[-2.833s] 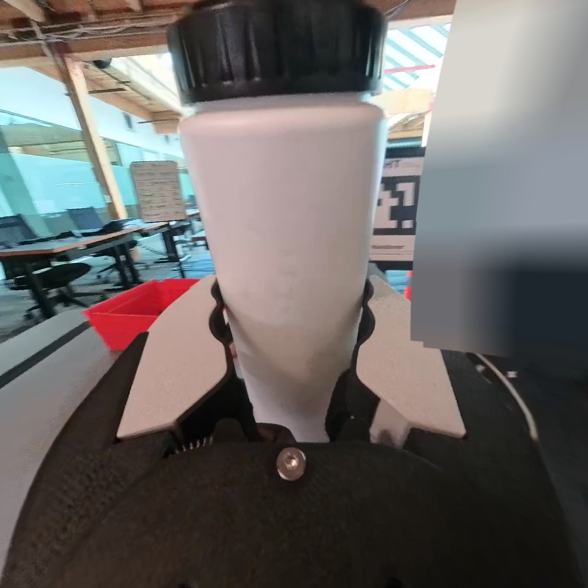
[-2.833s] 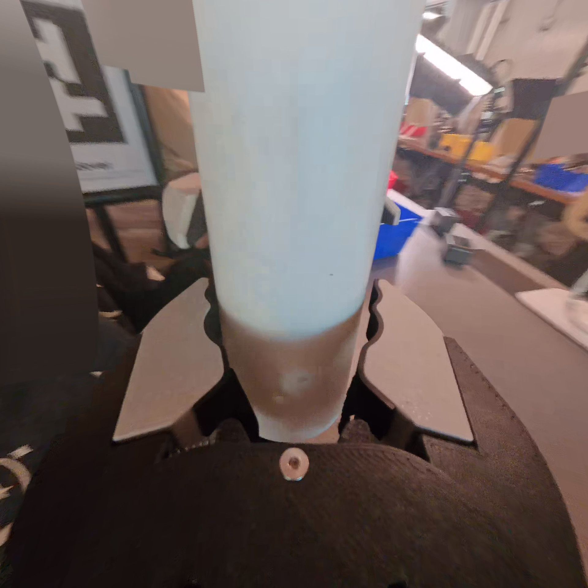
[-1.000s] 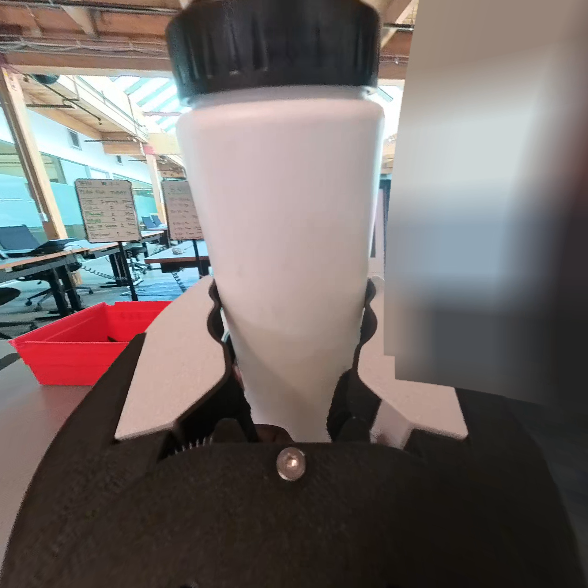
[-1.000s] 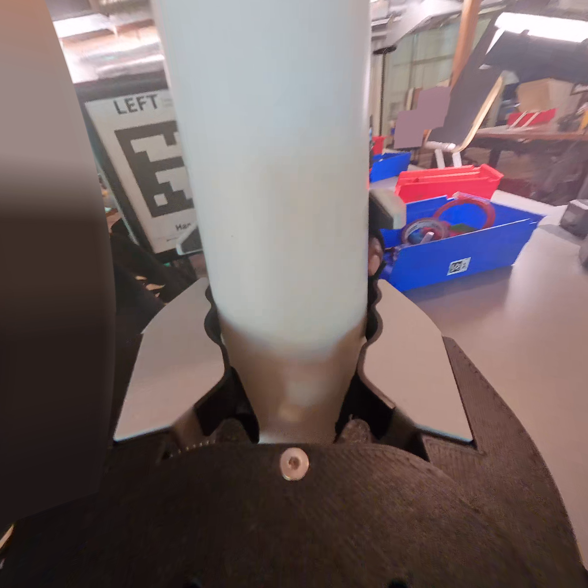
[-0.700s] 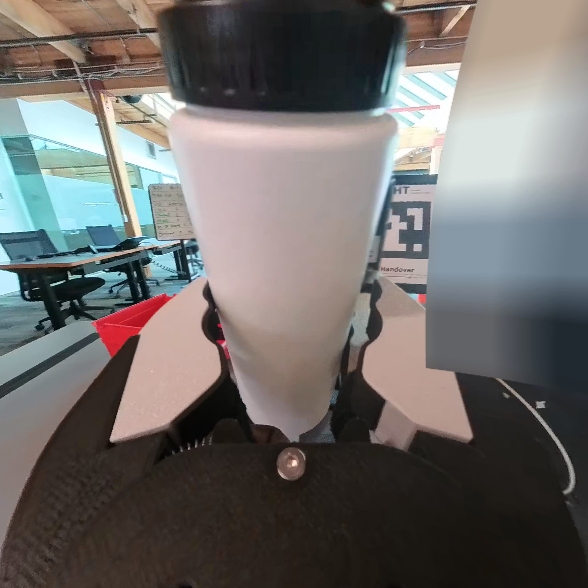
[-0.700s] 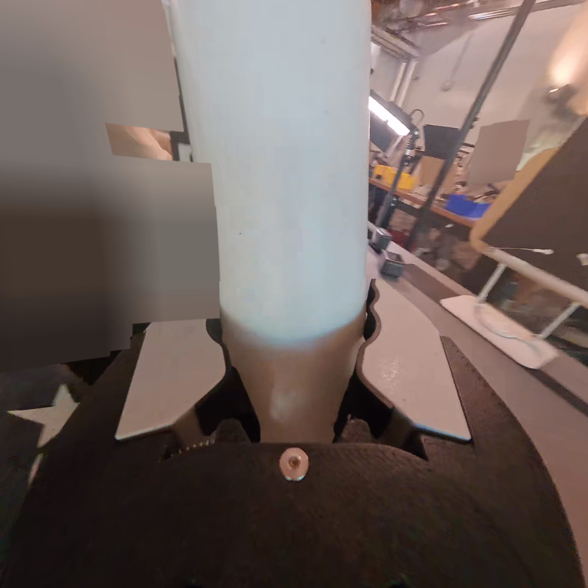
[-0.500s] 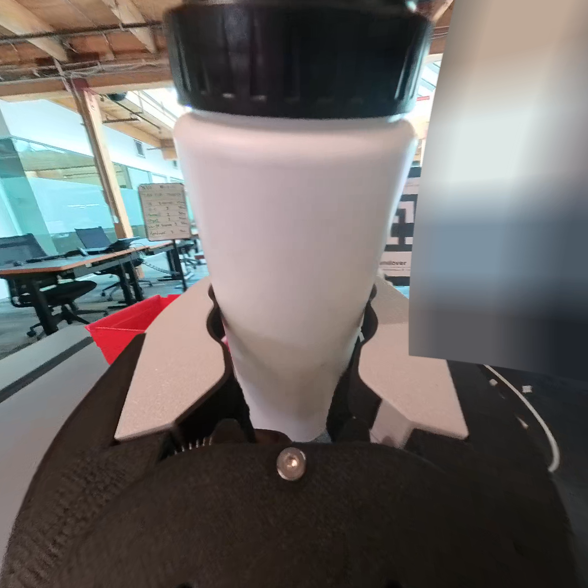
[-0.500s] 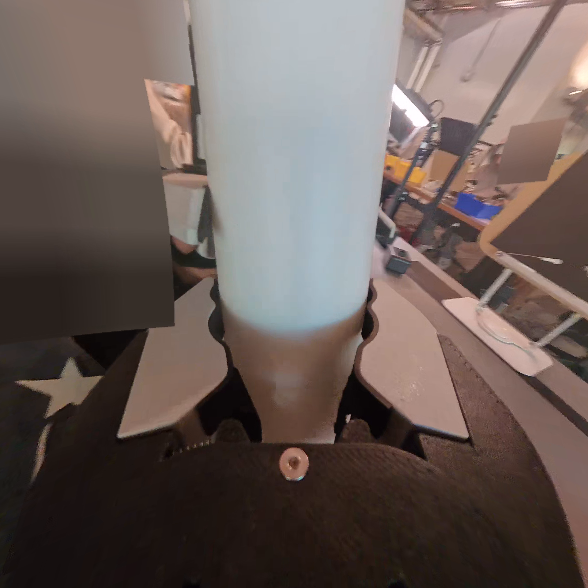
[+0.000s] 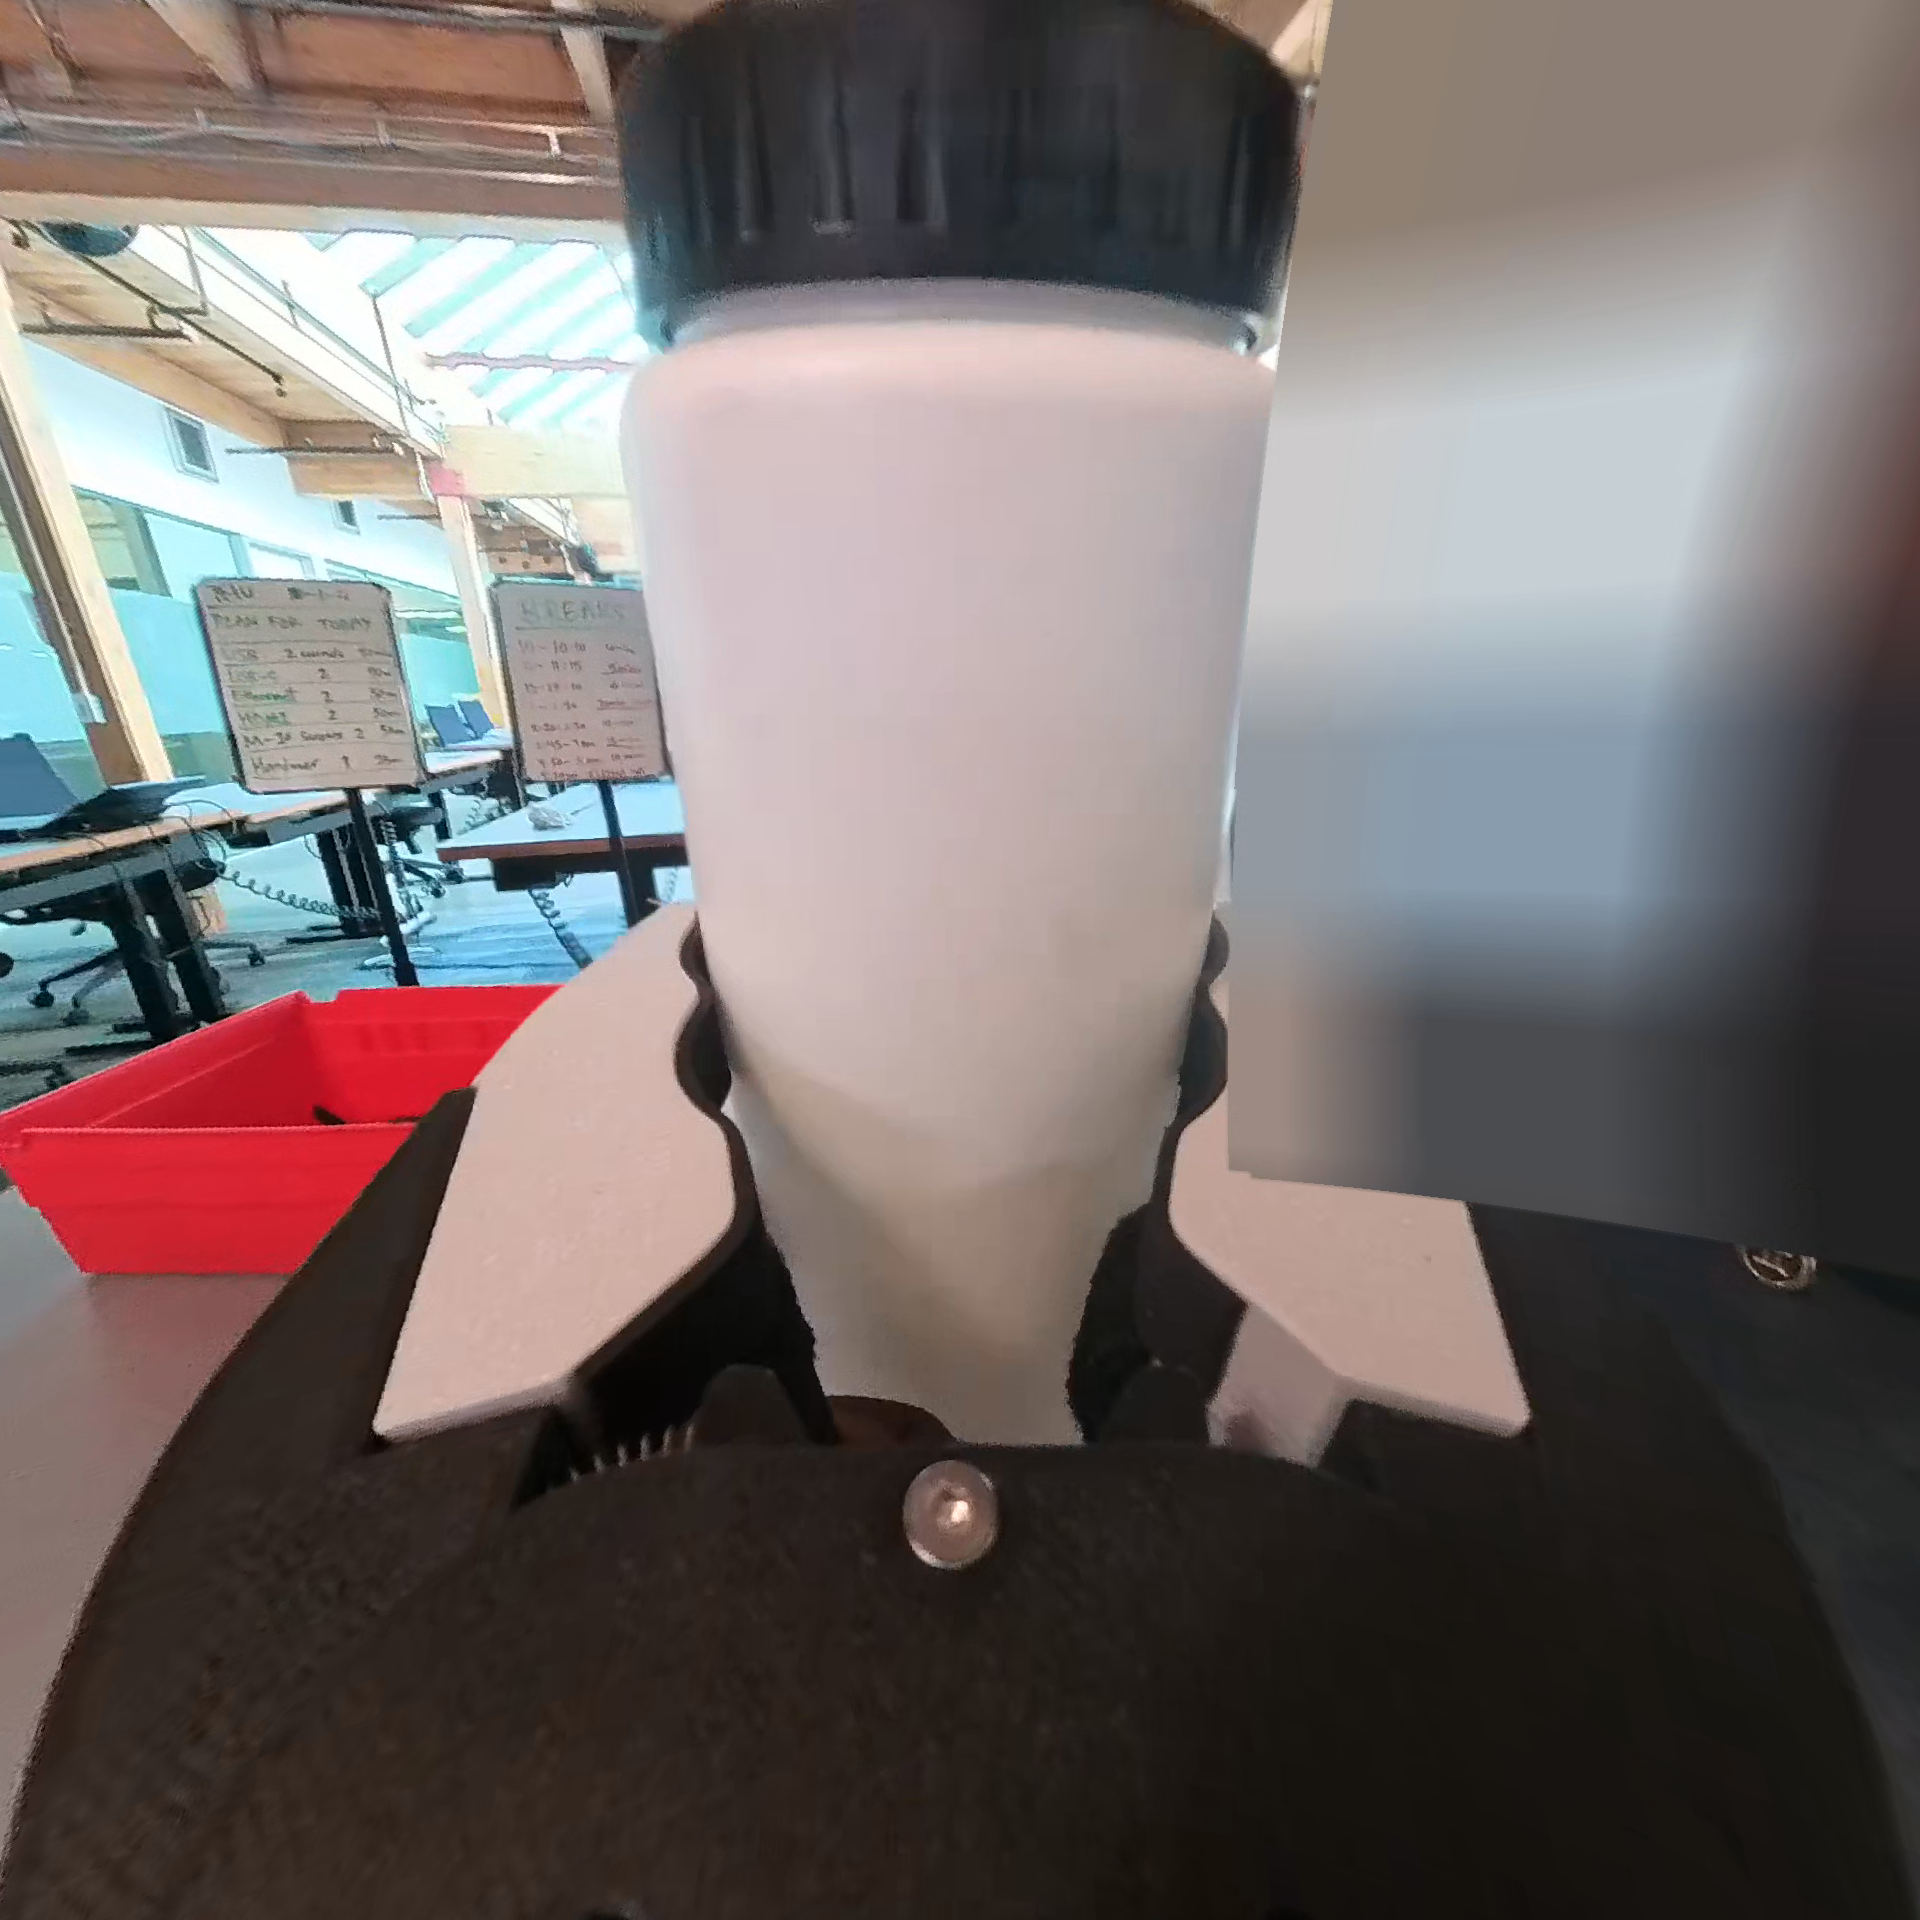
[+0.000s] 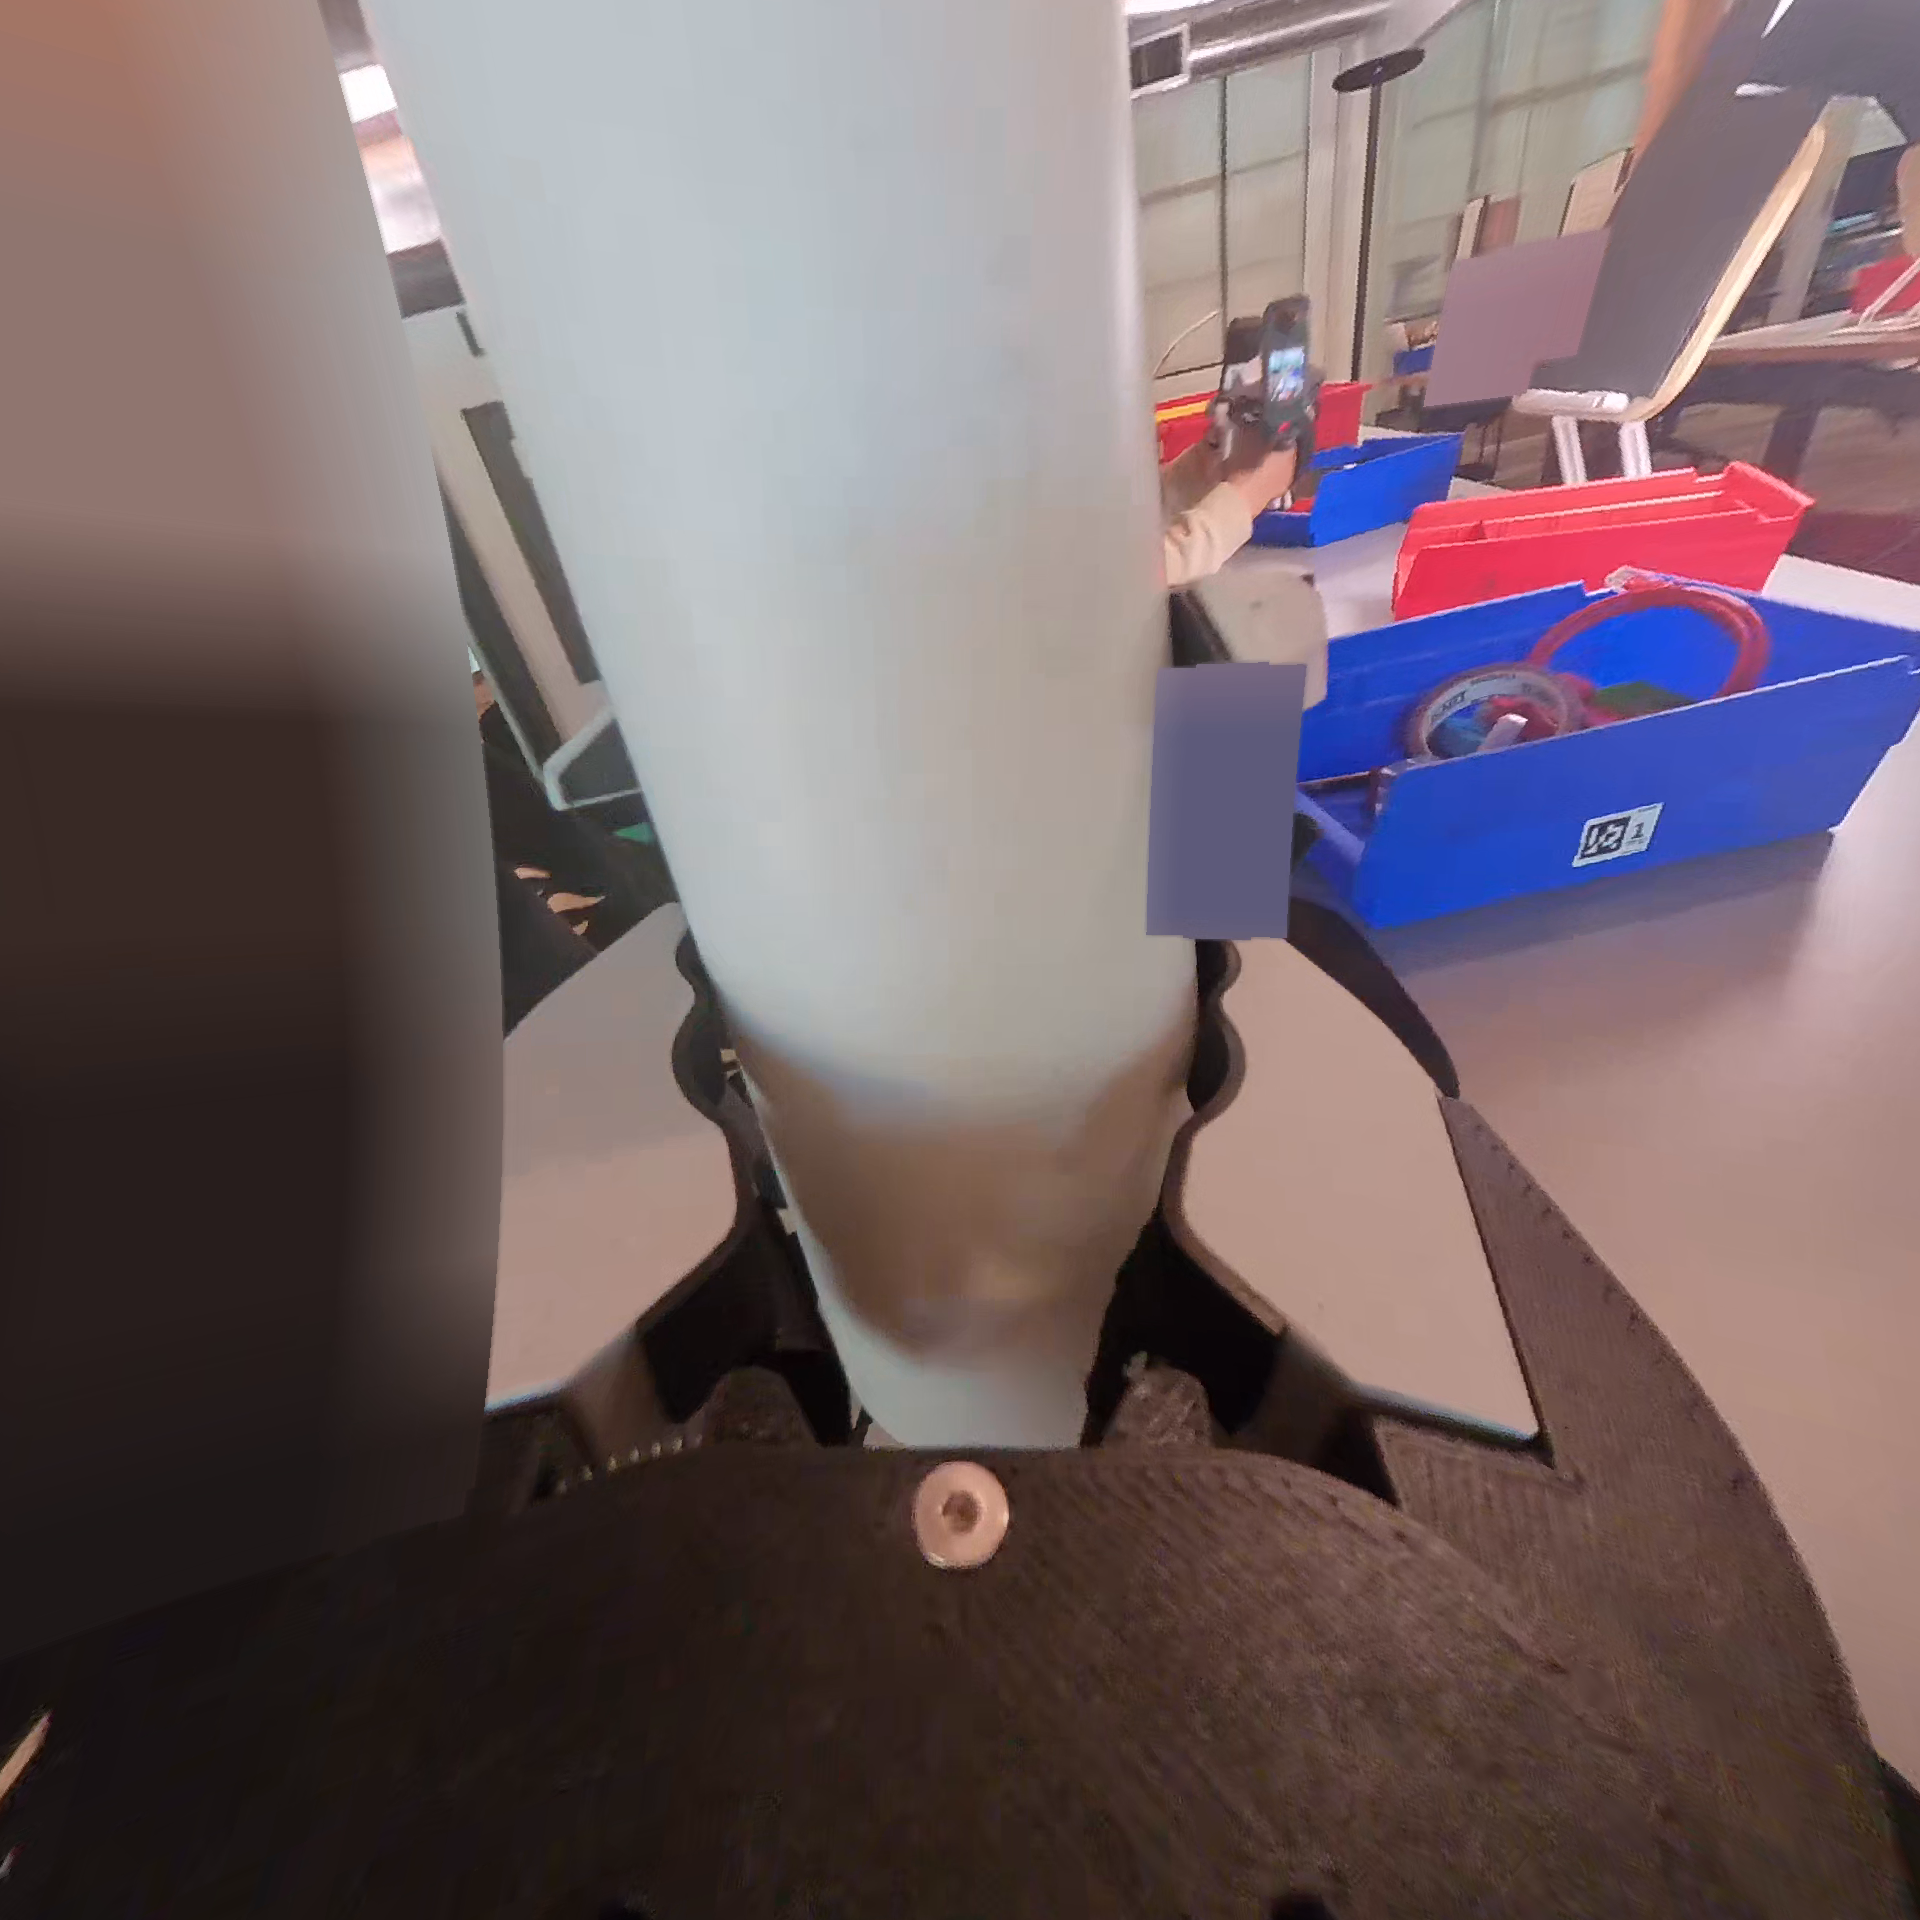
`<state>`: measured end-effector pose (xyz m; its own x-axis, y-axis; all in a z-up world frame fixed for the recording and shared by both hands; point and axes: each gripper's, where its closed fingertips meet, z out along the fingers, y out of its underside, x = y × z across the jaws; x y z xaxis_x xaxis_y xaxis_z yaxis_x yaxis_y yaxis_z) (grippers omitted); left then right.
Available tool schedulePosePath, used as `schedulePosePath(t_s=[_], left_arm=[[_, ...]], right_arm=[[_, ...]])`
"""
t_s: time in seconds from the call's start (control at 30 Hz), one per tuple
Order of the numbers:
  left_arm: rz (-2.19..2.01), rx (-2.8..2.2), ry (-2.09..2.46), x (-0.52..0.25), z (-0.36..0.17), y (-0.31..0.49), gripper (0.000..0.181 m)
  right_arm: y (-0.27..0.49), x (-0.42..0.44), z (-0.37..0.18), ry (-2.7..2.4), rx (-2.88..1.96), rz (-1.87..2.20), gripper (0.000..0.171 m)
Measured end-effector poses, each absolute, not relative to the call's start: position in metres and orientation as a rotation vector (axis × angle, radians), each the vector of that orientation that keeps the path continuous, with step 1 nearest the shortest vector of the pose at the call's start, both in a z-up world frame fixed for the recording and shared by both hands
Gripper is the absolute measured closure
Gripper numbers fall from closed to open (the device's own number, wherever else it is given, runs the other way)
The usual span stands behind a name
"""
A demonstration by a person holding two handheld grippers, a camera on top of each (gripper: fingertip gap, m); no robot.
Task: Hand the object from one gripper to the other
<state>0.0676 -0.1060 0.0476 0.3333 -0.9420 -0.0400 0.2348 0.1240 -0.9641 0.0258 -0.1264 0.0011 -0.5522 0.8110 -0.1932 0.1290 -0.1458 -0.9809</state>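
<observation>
Both views have swung since half a second ago: your left camera now faces the whiteboards (image 9: 312,681) and the red bin (image 9: 208,1132) again, and your right camera has come back to the blue bin (image 10: 1621,769) on the grey table (image 10: 1662,1091). The bottle (image 9: 945,748) has stayed between both sets of fingers throughout.

Your left gripper (image 9: 951,1049) has its jaws closed on the white bottle, below the black ribbed cap (image 9: 956,156). Your right gripper (image 10: 951,1049) has its jaws closed on the same bottle (image 10: 831,520), further down its plain body. So the bottle hangs in the air, shared by both, above the table.

It looks like a stiff, smooth plastic or coated metal cylinder, likely slippery. Whether it is full, and so heavy, cannot be told. Mid-body is probably the safest hold, seated in the scalloped notches of the jaws; the cap could turn under load.
</observation>
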Motion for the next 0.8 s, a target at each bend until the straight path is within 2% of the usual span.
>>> schedulePosePath(t_s=[0.3,0.4,0.5,0.63,0.8], left_arm=[[-0.739,-1.093,0.735,0.053,0.054,-0.091,0.095],[-0.782,-1.119,0.788,0.058,0.05,-0.097,0.096],[-0.916,-1.118,0.828,0.066,0.048,-0.105,0.096],[-0.96,-1.129,0.77,0.062,0.049,-0.097,0.096],[-0.82,-1.152,0.692,0.052,0.05,-0.082,0.094]], right_arm=[[-0.094,0.012,0.0,-1.433,-1.1,1.178,0.081],[-0.102,0.013,-0.005,-1.513,-1.04,1.168,0.084],[-0.119,0.015,-0.01,-1.605,-1.017,1.354,0.074],[-0.118,0.013,-0.011,-1.61,-1.078,1.46,0.075],[-0.091,0.009,-0.003,-1.432,-1.12,1.238,0.077]])
